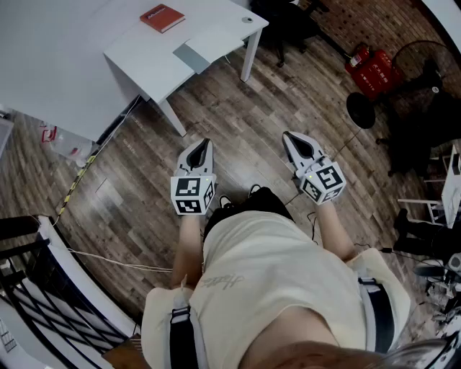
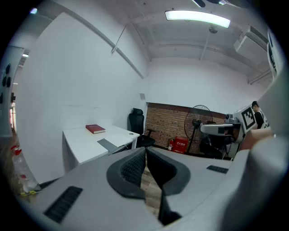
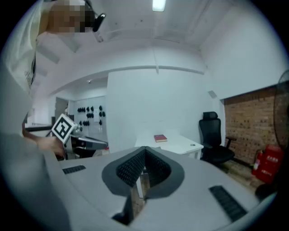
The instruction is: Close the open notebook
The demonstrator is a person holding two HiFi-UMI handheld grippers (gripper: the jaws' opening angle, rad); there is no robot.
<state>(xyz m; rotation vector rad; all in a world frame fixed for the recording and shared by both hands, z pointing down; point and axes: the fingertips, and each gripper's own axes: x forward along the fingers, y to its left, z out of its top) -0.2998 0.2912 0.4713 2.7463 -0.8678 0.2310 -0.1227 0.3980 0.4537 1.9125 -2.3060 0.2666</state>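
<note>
A white table [image 1: 137, 54] stands far ahead at the upper left. On it lies a shut red book [image 1: 162, 17], also seen in the left gripper view [image 2: 95, 129] and the right gripper view [image 3: 160, 138]. Near the table's front edge lies a flat grey sheet or cover [image 1: 192, 57] beside a white surface; I cannot tell if it is the open notebook. My left gripper [image 1: 207, 142] and right gripper [image 1: 287, 135] hang side by side over the wooden floor, well short of the table. Both are shut with nothing between the jaws, tips touching [image 2: 145, 149] [image 3: 144, 148].
A black office chair [image 1: 288, 21] stands behind the table's right end. Red canisters [image 1: 371, 68] and a black floor fan [image 1: 421, 65] are at the right. A plastic bottle [image 1: 65, 144] and a cable lie on the floor at left, a black railing [image 1: 43, 288] at lower left.
</note>
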